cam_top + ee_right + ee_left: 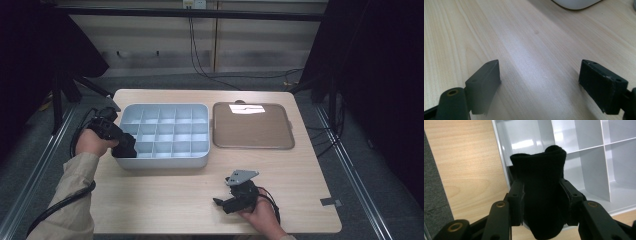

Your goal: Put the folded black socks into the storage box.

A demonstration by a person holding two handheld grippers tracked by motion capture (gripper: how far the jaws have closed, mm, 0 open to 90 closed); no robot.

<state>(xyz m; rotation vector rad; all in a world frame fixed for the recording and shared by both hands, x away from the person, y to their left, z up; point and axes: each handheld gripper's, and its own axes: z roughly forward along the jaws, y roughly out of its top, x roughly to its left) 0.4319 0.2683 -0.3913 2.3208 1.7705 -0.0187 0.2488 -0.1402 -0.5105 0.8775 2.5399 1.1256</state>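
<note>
A pale grey divided organiser box (165, 134) stands on the wooden table, with many square compartments. My left gripper (126, 146) is at its near left corner, shut on a rolled black sock (541, 192) that hangs over the corner compartment (524, 142). The sock (127, 145) looks like a dark bundle against the box's wall. My right gripper (222, 202) rests low over the bare table near the front edge, open, with nothing between its jaws (539, 82).
The box's flat lid (252, 125) lies to the right of the box, brownish with a light rim. A white rounded edge (576, 3) shows at the top of the right gripper view. Black stands and cables flank the table.
</note>
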